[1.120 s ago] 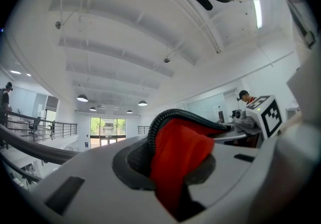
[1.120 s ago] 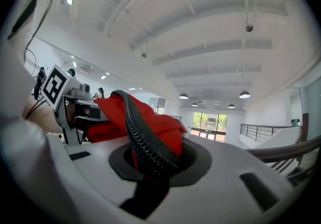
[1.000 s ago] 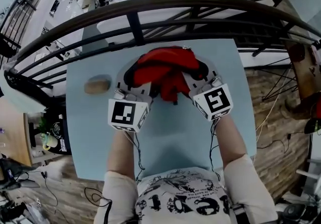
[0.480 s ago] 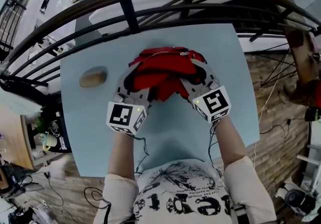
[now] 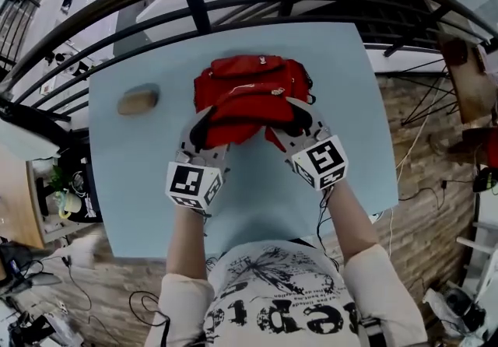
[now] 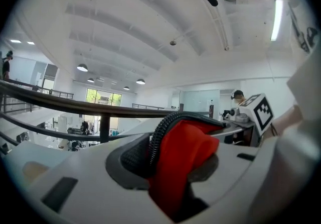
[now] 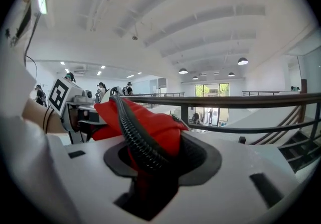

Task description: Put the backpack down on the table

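Reaching forward nearly level, left claw (image 5: 205, 118) and right claw (image 5: 292, 110), just widening, grip the red backpack (image 5: 249, 79).

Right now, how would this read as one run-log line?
backpack: down on table | left gripper: jaws just been opening, backpack fabric between them | right gripper: same

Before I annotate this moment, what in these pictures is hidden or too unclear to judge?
- Head view: the near edge and straps of the red fabric backpack, covered by the left gripper and right gripper.
- Gripper views: both jaws have just been opening with red fabric between them; whether the pads press it is unclear.
- Head view: the small brown oval object on the light blue table, too small to identify.
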